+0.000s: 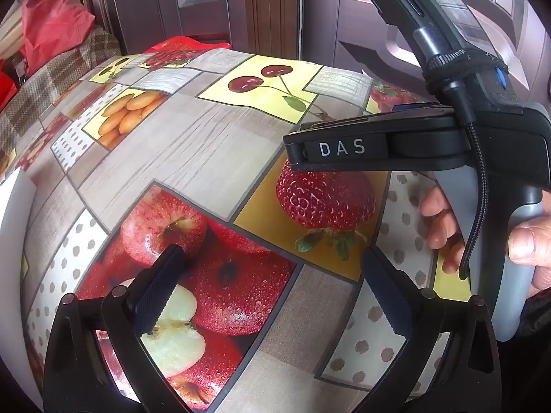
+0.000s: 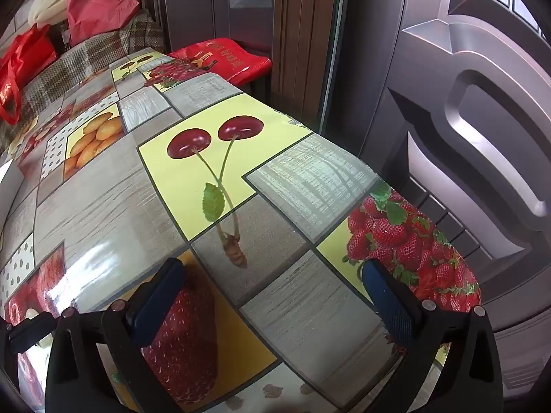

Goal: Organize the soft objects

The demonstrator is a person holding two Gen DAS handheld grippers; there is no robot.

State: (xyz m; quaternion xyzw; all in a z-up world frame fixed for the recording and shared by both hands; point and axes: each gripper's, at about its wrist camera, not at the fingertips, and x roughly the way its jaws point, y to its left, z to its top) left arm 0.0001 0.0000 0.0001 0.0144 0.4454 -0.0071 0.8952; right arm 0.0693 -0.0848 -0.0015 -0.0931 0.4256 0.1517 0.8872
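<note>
Tablecloth point(image 1: 144, 158) with a glossy fruit print covered the table and filled most of both wrist views, its panels showing apples, cherries, strawberries and apricots. Behind it, from twelve to three o'clock, stood a dark panelled metal door point(image 2: 482, 110). At ten o'clock in both views a plaid-covered seat point(image 2: 103, 55) ran along the table's far edge, carrying a red cloth bag point(image 1: 51, 24); a second red bag with handles point(image 2: 20, 65) lay at nine o'clock in the right wrist view, and a flat red bag with printed lettering point(image 2: 224, 56) sat at the table's far end near twelve o'clock. These bags were the only soft things visible, all well apart from both grippers; none lay on the cloth itself.

The right gripper point(image 2: 272, 296) was angled down over the printed strawberry and grey panels, its jaws spread wide with nothing between them. The left gripper point(image 1: 275, 285) hung likewise over the apple panel, jaws fully apart and empty. In the left wrist view, at three o'clock, the person's right hand point(image 1: 527, 241) gripped the right tool's grey handle.
</note>
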